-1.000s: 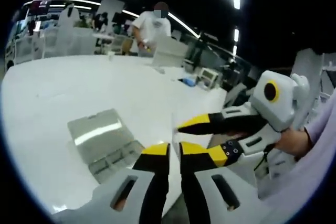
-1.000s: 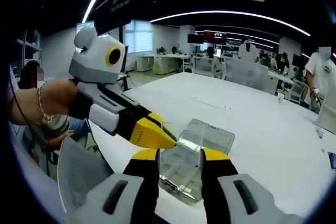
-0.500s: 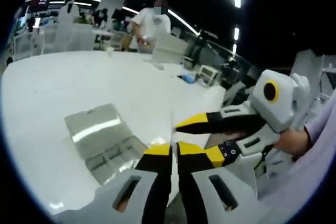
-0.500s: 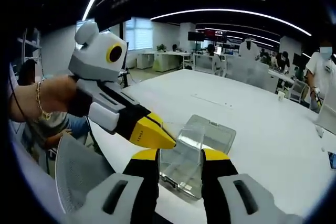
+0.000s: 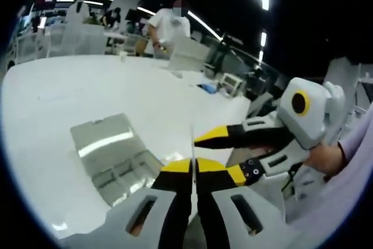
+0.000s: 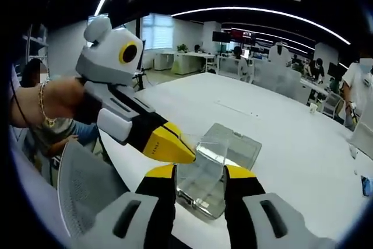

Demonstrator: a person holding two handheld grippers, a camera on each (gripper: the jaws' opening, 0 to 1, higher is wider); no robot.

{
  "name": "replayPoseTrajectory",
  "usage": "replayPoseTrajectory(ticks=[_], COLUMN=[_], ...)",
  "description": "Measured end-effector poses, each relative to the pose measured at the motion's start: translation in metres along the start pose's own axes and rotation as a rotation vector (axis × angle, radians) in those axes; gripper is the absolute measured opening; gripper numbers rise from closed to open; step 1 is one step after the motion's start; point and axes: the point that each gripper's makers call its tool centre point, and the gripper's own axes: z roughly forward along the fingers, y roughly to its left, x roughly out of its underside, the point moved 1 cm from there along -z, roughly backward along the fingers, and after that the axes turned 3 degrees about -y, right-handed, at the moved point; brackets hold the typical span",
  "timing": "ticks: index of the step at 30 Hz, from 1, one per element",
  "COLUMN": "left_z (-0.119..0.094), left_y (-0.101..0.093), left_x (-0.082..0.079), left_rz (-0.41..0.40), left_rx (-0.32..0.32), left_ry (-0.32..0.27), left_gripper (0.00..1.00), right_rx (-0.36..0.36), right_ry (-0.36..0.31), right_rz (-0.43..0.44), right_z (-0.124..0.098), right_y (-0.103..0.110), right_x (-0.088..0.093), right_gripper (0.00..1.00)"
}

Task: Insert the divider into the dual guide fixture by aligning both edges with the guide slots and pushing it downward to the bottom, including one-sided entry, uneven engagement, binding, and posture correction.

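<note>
The clear divider (image 6: 204,158) is a thin transparent sheet held above the table. My left gripper (image 5: 193,166) is shut on the sheet's lower edge (image 5: 192,138), which I see edge-on rising between its yellow tips. In the right gripper view the left gripper (image 6: 169,144) comes in from the left, pinching the sheet's corner. My right gripper (image 6: 199,172) has its jaws wide apart, with the sheet just ahead of the gap. Its yellow tip (image 5: 213,135) reaches the sheet from the right. The clear guide fixture (image 5: 111,155) (image 6: 236,147) lies on the white table, below and beyond the divider.
The white table (image 5: 87,91) stretches far behind the fixture. A person in white (image 5: 169,27) stands at its far side by white boxes. A grey mesh chair back (image 6: 87,196) sits near the table's edge. A hand (image 5: 323,155) holds the right gripper.
My left jaws have drawn closer together on the divider's edge. Both views have drifted a little; the left gripper sits slightly higher in the right gripper view. The fixture has not moved.
</note>
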Motion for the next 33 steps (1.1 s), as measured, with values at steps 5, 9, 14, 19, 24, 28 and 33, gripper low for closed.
replayPoseTrajectory(ticks=[5,9,14,19,24,28,33], left_z=[-0.004,-0.008,-0.011,-0.014,-0.015,-0.014,-0.009], left_y=[0.008,0.014,0.020,0.023,0.022,0.018,0.011], left_x=[-0.004,-0.006,-0.008,-0.009,-0.008,-0.008,-0.005], left_rz=[-0.003,-0.002,0.022,0.060,0.108,0.140,0.206], left_rx=[-0.017,-0.025,-0.029,-0.017,-0.003,0.026,0.064], left_ry=[-0.014,-0.018,-0.019,-0.016,-0.001,0.003,0.031], left_gripper=[0.00,0.00,0.00,0.00,0.00,0.00,0.00], right_rx=[-0.010,-0.020,-0.035,-0.065,-0.076,-0.139,-0.216], right_ry=[-0.005,0.002,0.041,0.078,0.155,0.169,0.206], right_rz=[0.008,-0.002,-0.055,-0.141,-0.315,-0.358,-0.474], right_z=[-0.004,-0.010,-0.019,-0.032,-0.049,-0.061,-0.066], right_y=[-0.005,-0.012,-0.024,-0.040,-0.062,-0.069,-0.065], right_x=[-0.001,-0.001,0.007,0.011,0.012,0.000,-0.014], right_gripper=[0.25,0.22,0.20,0.19,0.14,0.16,0.16])
